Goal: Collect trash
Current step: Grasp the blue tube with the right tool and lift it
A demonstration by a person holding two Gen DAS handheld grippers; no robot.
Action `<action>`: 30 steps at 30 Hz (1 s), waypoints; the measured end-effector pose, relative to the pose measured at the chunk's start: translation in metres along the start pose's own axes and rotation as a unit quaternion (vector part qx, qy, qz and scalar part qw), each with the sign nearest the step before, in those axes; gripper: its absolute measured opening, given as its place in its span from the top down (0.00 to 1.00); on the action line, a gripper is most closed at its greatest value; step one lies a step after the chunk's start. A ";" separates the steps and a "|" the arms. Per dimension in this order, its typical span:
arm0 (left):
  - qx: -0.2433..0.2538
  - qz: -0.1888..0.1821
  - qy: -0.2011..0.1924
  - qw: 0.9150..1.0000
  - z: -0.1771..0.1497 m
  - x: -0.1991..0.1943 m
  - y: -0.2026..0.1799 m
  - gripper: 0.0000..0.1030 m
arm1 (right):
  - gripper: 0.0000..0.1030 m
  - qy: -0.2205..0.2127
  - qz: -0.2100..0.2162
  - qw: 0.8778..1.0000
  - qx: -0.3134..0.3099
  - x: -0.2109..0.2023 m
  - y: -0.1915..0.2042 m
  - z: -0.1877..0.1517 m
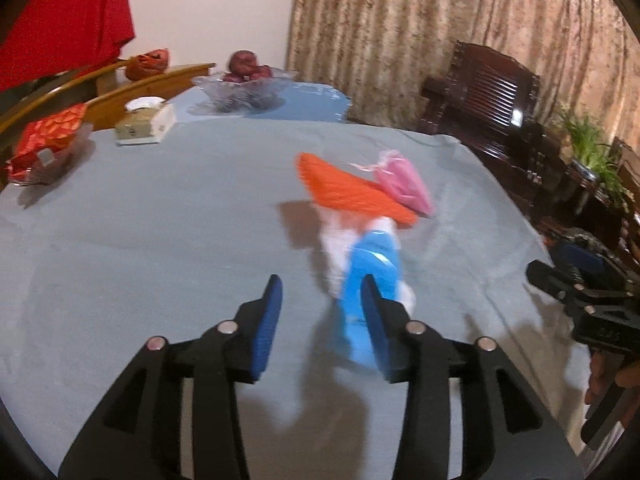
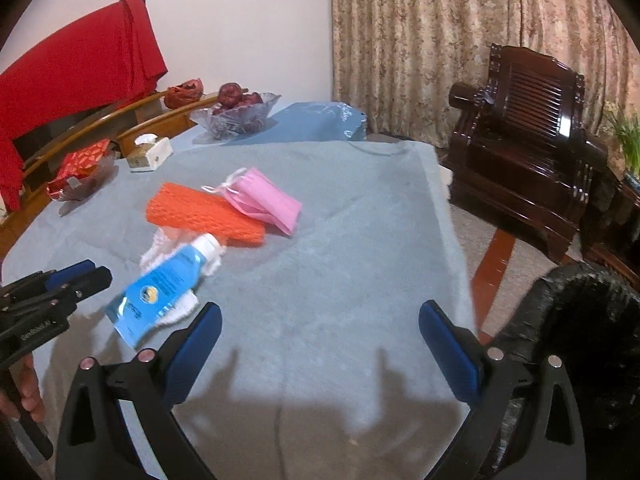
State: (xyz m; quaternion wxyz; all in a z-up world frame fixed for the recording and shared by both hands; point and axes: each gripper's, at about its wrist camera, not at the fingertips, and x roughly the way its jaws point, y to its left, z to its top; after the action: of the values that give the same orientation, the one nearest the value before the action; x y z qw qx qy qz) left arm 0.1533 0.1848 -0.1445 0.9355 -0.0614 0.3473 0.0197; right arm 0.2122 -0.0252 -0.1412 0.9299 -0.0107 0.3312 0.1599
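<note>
A blue tube with a white cap (image 2: 160, 286) lies on a crumpled white tissue (image 2: 160, 250) on the grey-blue tablecloth (image 2: 340, 260). Beyond it lie an orange foam net (image 2: 204, 216) and a pink face mask (image 2: 264, 198). My left gripper (image 1: 322, 300) is open just above the cloth; the blue tube (image 1: 370, 280) lies beside its right finger, blurred, not between the fingers. The net (image 1: 352, 192) and mask (image 1: 404, 184) lie further on. My right gripper (image 2: 320, 324) is wide open and empty over bare cloth. The left gripper also shows in the right wrist view (image 2: 80, 274).
A black bin bag (image 2: 580, 340) stands off the table's right edge. At the back left are a glass bowl of fruit (image 2: 236, 112), a tissue box (image 2: 150, 154) and a dish with a red packet (image 2: 80, 172). A dark wooden armchair (image 2: 528, 156) stands at right.
</note>
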 end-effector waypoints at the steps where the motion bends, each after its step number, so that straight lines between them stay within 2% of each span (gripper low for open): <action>1: -0.003 0.005 0.000 1.000 0.001 0.000 0.007 0.52 | 0.06 -0.001 0.005 1.000 0.001 0.003 0.004 0.003; 5: -0.009 0.023 0.000 1.000 0.004 0.003 0.028 0.45 | 0.07 -0.004 0.024 1.000 0.013 0.017 0.025 0.015; 11: -0.002 0.041 -0.003 0.999 0.009 0.007 0.050 0.45 | 0.16 0.009 0.039 0.999 0.027 0.048 0.059 0.031; 19: -0.012 0.047 -0.004 0.999 0.012 0.015 0.069 0.45 | 0.37 0.046 0.045 0.997 0.037 0.085 0.087 0.035; 24: -0.018 0.046 -0.001 0.999 0.012 0.020 0.075 0.44 | 0.44 0.073 0.048 0.995 0.047 0.100 0.093 0.031; 26: -0.022 0.044 -0.001 0.999 0.012 0.021 0.078 0.44 | 0.49 0.083 0.051 0.994 0.048 0.105 0.096 0.029; 28: -0.025 0.043 -0.001 0.999 0.012 0.022 0.080 0.43 | 0.61 0.091 0.059 0.993 0.050 0.107 0.097 0.027; 30: -0.026 0.041 0.000 0.999 0.012 0.022 0.080 0.43 | 0.64 0.095 0.068 0.992 0.048 0.107 0.097 0.026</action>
State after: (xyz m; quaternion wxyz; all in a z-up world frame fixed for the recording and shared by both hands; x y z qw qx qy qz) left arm 0.1716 0.2652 -0.1583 0.9320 -0.0715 0.3488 0.0675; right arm 0.2760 0.1014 -0.1788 0.8805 0.0414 0.4257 0.2045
